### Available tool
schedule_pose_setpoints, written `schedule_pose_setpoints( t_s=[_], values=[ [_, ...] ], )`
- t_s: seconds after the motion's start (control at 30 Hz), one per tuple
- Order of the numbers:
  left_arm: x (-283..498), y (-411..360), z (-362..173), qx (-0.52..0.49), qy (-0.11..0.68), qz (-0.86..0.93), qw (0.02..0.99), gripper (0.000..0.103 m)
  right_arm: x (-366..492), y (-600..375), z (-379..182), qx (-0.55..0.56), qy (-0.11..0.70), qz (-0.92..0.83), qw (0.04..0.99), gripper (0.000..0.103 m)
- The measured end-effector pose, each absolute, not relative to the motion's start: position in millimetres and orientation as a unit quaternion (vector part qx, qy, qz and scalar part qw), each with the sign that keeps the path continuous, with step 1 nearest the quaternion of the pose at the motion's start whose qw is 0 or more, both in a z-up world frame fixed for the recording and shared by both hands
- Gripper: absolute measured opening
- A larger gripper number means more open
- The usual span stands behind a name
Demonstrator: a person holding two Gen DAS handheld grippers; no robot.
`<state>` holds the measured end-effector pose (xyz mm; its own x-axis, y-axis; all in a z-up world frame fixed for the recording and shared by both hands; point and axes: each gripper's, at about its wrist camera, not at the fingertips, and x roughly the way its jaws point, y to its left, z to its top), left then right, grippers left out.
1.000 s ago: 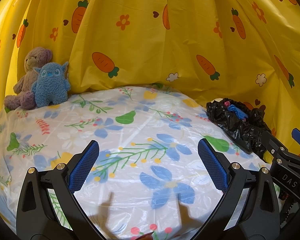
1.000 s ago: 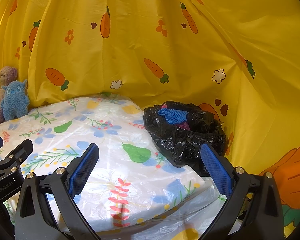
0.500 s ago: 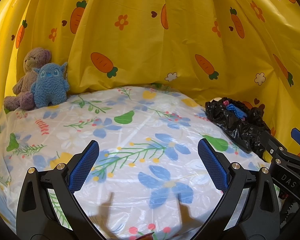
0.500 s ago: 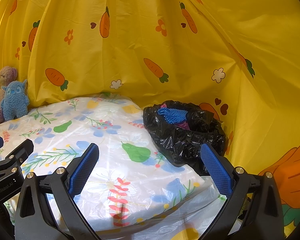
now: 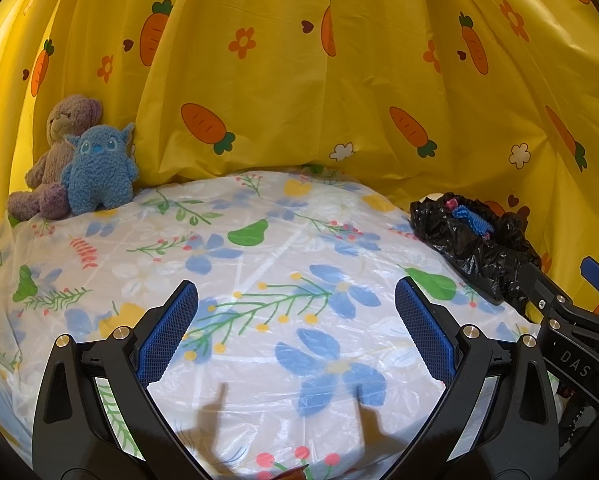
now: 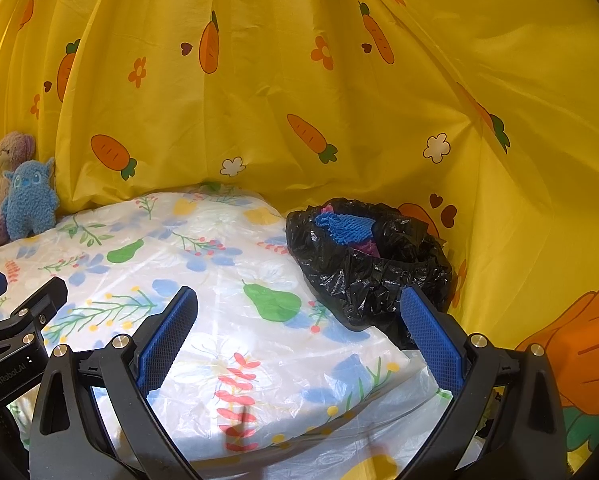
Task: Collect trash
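A black trash bag (image 6: pixel 363 276) stands open at the table's far right corner, with a blue knobbly item (image 6: pixel 345 226) and something pink inside; the same bag (image 5: pixel 479 248) shows at the right of the left wrist view. My left gripper (image 5: pixel 295 332) hangs open over the flowered tablecloth (image 5: pixel 259 264), nothing between its blue pads. My right gripper (image 6: pixel 299 336) is open too, empty, just in front of the bag and above the table's right corner. No loose trash is visible on the cloth. The right gripper's body (image 5: pixel 571 336) shows at the left view's right edge.
A purple teddy bear (image 5: pixel 55 160) and a blue plush monster (image 5: pixel 99 172) sit at the back left corner against the yellow carrot-print curtain (image 5: pixel 299 80). The curtain wraps the back and right side. The table's near right edge (image 6: pixel 339 412) drops off below my right gripper.
Both views have shifted very slightly; the scene sits a touch lower in the left wrist view. Both grippers stay open and nothing on the table has moved.
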<state>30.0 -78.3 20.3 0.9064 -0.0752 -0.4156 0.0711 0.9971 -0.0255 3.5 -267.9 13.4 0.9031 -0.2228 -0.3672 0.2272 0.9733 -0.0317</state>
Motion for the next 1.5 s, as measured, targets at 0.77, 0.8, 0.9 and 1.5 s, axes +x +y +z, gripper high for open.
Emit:
schedule_pose_setpoints(
  t_s=[0.77,0.8,0.9,1.5],
  values=[
    [29.2,-79.2,18.0,-0.006,0.212,-0.038,0.977,0.097,3.6,-268.1,12.9,0.007,0.188,-0.115,0.975,0.097],
    [29.0,-78.9,17.2,-0.006,0.212,-0.038,0.977,0.097,3.5,-267.7,12.9,0.007,0.188,-0.116,0.975,0.097],
    [28.9,-78.8,17.4,-0.006,0.212,-0.038,0.977,0.097,3.5,-268.0,12.8,0.007,0.188,-0.115,0.975,0.097],
    [26.0,-81.7,18.1,0.001,0.214,-0.057,0.975,0.092,3.6,-267.3,12.8,0.007,0.188,-0.116,0.975,0.097]
  ],
)
